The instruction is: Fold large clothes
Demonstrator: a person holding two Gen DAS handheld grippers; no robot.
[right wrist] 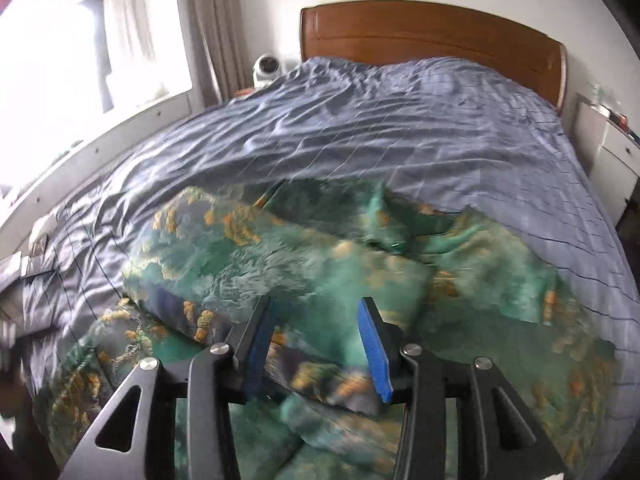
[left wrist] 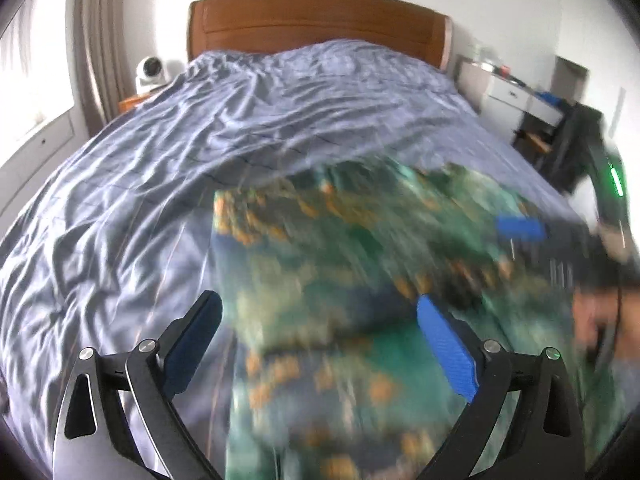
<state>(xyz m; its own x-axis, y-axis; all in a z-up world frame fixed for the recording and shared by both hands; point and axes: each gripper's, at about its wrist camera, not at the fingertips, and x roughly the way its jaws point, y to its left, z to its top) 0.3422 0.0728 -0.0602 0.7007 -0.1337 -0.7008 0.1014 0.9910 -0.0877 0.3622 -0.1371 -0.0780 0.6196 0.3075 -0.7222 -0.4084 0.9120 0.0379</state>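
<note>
A large green garment with orange and blue print lies on the bed, blurred by motion in the left wrist view. It also shows in the right wrist view, partly folded with raised layers. My left gripper is wide open above the garment's near part, holding nothing. My right gripper is open, its blue pads either side of a fold of the cloth without closing on it. The right gripper also shows in the left wrist view at the right, blurred.
The bed has a rumpled grey-blue checked cover and a brown wooden headboard. A white camera stands on the far-left nightstand. A white cabinet and dark furniture stand right of the bed. A window is on the left.
</note>
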